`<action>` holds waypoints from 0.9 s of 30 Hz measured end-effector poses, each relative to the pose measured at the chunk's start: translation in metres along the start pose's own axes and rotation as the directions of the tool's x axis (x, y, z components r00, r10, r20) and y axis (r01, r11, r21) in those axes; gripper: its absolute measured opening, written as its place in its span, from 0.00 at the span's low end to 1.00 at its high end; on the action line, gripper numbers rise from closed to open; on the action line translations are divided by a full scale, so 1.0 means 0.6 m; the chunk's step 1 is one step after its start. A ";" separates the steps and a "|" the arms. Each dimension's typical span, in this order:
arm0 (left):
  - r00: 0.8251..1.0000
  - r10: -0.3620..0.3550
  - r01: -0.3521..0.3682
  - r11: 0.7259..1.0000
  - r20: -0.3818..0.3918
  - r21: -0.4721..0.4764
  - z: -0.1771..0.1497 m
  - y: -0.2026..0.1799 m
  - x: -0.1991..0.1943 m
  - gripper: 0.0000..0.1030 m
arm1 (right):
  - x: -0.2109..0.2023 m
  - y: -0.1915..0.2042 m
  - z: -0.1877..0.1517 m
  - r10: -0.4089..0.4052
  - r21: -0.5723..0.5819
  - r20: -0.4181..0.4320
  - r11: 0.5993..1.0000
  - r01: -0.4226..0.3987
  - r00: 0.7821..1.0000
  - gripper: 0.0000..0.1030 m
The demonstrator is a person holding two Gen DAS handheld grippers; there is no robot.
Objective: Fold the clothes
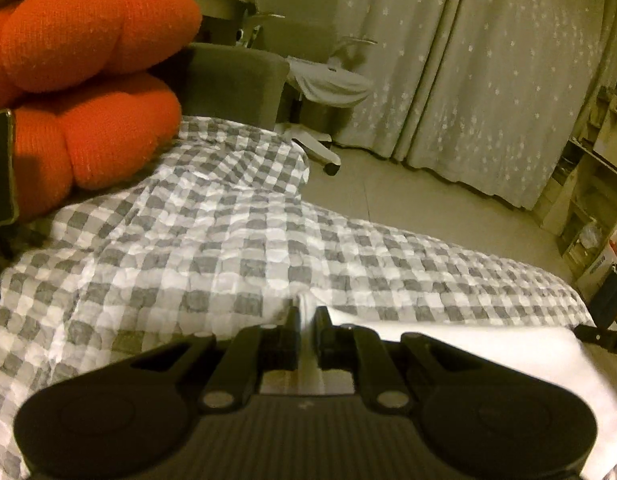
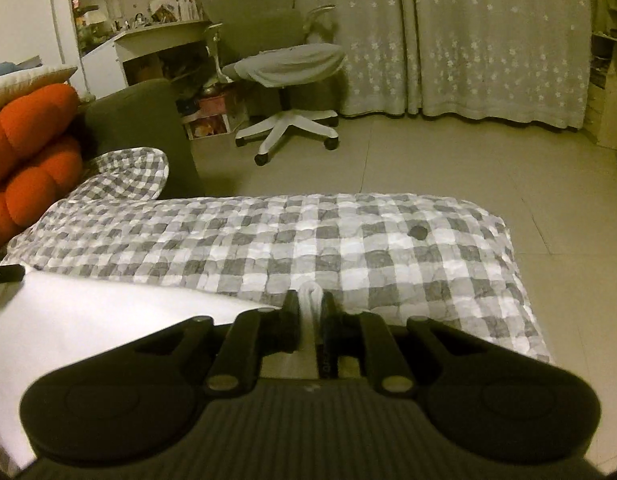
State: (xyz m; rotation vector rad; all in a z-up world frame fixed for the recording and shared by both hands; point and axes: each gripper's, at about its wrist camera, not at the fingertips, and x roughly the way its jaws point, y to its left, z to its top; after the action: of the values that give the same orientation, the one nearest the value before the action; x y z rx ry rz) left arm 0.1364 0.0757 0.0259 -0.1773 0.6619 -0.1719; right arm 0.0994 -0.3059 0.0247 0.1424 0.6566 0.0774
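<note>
Both tongs pinch a white garment stretched over the near edge of the bed.

The left tongs (image 1: 306, 314) are closed on a bunched bit of the white garment (image 1: 488, 352), and the right tongs (image 2: 310, 300) are closed on another bit of the same cloth (image 2: 88, 312). Between them the fabric hangs taut and smooth, a flat white sheet held just above the near edge of the bed (image 2: 348, 240) with its gray checked cover. Orange cushions (image 1: 96, 40) are piled at the bed's far left corner; a desk chair (image 2: 288, 68) stands on the floor beyond. No crease or folded layer shows in what is visible. This could be the spreading before a fold or the lifting of an edge to carry it over; how much folding remains cannot be told.
</note>
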 end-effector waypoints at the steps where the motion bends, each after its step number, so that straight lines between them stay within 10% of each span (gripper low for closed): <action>1: 1.000 0.002 -0.002 1.000 -0.001 -0.004 0.001 0.001 -0.002 0.09 | -0.002 -0.005 0.002 -0.014 0.015 -0.005 1.000 0.014 1.000 0.32; 11: 0.998 0.013 -0.005 0.989 0.055 -0.151 0.027 0.037 -0.060 0.14 | -0.060 -0.008 0.027 -0.017 0.089 0.067 0.996 0.011 0.998 0.41; 19: 0.993 -0.103 0.097 0.991 0.064 0.089 -0.007 -0.096 -0.066 0.15 | -0.037 0.105 0.007 0.110 -0.055 -0.001 0.992 -0.110 0.994 0.41; 27: 1.000 -0.009 0.010 0.988 -0.009 0.156 -0.036 -0.097 -0.003 0.13 | 0.015 0.171 -0.015 0.097 -0.186 0.003 0.978 -0.095 0.995 0.41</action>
State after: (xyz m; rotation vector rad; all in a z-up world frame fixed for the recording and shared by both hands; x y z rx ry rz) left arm 0.1160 0.0174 0.0230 -0.0288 0.6529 -0.2333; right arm 0.0983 -0.2023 0.0281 -0.0052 0.6276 0.2297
